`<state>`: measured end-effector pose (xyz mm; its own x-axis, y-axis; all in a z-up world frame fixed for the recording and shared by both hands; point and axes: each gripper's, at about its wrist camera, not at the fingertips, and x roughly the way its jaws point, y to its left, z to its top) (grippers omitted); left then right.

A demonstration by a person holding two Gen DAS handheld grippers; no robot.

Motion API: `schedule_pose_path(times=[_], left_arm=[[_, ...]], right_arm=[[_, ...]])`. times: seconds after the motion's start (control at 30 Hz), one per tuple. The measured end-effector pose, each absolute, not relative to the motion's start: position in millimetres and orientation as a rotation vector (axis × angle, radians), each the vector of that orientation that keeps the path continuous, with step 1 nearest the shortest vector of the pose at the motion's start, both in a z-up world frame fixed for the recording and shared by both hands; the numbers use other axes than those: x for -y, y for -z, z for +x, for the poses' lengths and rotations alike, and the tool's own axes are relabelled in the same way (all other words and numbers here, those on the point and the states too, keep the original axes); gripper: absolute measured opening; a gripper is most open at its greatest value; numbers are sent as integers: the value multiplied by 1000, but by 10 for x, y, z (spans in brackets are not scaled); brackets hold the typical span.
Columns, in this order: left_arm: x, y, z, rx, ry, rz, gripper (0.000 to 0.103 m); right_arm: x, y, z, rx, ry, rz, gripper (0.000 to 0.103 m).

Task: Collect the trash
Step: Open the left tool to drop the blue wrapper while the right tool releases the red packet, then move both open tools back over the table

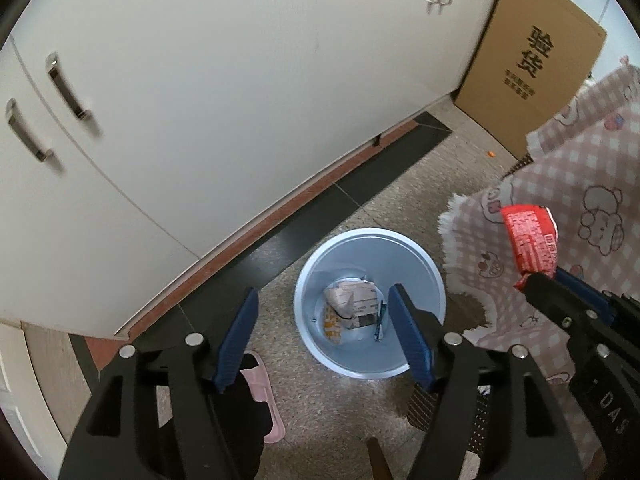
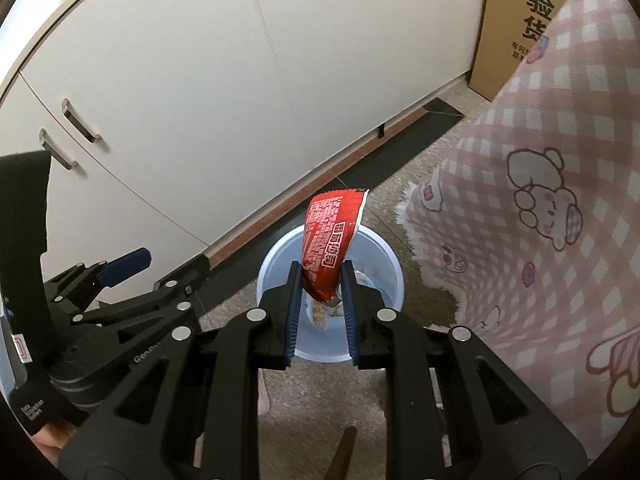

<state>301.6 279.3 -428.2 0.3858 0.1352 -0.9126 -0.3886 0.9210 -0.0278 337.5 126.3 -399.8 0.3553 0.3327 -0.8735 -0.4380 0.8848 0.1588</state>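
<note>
A pale blue trash bin (image 1: 424,280) stands on the floor and holds several crumpled wrappers (image 1: 354,300). My left gripper (image 1: 322,332) is open and empty above the bin's left side. My right gripper (image 2: 320,280) is shut on a red snack wrapper (image 2: 330,236) and holds it above the bin (image 2: 384,256). In the left wrist view the red wrapper (image 1: 530,236) and the right gripper (image 1: 540,280) are at the right, beside the bin.
White cabinet doors (image 1: 220,100) with metal handles run along the back. A cardboard box (image 1: 532,60) stands at the far right. A pink checked cloth (image 2: 540,220) hangs at the right of the bin. A pink slipper (image 1: 264,396) lies on the floor at the left.
</note>
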Motion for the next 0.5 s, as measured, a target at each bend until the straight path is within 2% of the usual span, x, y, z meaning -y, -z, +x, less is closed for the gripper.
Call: schedule_pose_path(times=[0.13, 0.23, 0.5], left_arm=[[-2861, 4235, 2989, -1117, -363, -268, 67], [-2884, 4185, 2965, -1110, -366, -273, 67], [-2809, 3903, 2883, -1066, -350, -278, 68]], right_arm=[[-1294, 3983, 3420, -1080, -498, -80, 27], [-1292, 3938, 3423, -1064, -495, -75, 51], [-1213, 3678, 3324, -1021, -492, -74, 51]])
